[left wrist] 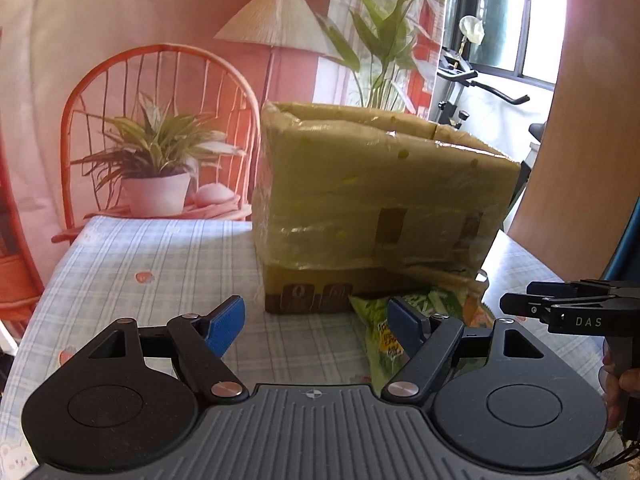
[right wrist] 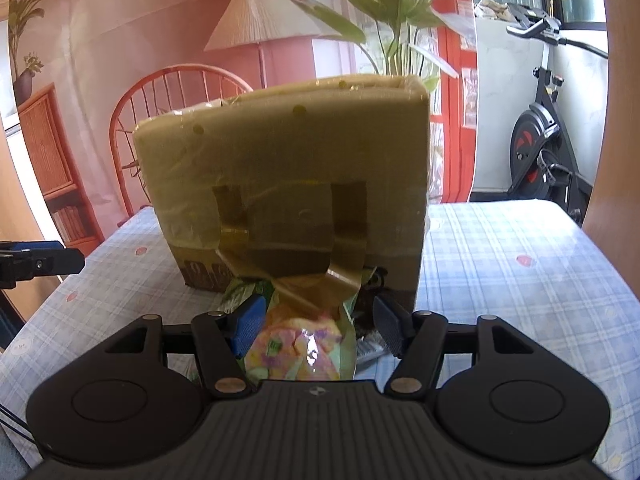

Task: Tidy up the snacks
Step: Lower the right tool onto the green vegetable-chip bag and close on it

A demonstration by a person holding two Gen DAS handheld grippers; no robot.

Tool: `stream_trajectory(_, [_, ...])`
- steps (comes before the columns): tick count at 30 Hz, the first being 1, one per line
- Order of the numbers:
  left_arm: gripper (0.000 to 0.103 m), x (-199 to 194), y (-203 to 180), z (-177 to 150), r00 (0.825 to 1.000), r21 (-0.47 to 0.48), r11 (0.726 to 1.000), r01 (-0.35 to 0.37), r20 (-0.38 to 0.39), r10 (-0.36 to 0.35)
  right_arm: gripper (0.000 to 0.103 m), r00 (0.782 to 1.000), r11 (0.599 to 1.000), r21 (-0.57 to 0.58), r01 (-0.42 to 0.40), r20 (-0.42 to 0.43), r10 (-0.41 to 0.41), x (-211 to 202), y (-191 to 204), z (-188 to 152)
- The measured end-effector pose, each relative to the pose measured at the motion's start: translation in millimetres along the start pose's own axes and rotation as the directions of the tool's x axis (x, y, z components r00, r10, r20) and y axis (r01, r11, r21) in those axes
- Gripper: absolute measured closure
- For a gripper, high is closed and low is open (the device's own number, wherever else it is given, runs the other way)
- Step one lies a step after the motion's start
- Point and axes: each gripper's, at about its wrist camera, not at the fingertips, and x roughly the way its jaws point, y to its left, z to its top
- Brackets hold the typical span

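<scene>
Left gripper point(left wrist: 316, 322): jaws apart, empty.
Right gripper point(right wrist: 318, 330): jaws apart around pastel snack packet point(right wrist: 300, 350).
Cardboard box point(right wrist: 288, 184): on desk point(right wrist: 520, 280).

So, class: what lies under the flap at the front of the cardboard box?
Snack packets poke out beneath the taped flap of the box. How many, and the box's inside, stay hidden.

Table point(left wrist: 152, 256) under blue checked cloth; taped cardboard box point(left wrist: 376, 200) on it, snack packets point(right wrist: 300, 348) against box front.
</scene>
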Motion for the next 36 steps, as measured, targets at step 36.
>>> stream_trajectory(36, [0.023,43.5,4.5,-23.2,0.987,-0.113,0.988,0.102,-0.114,-0.114,0.002,0.995,0.999,0.019,-0.037,-0.095,0.038,52.5,8.0,-10.0])
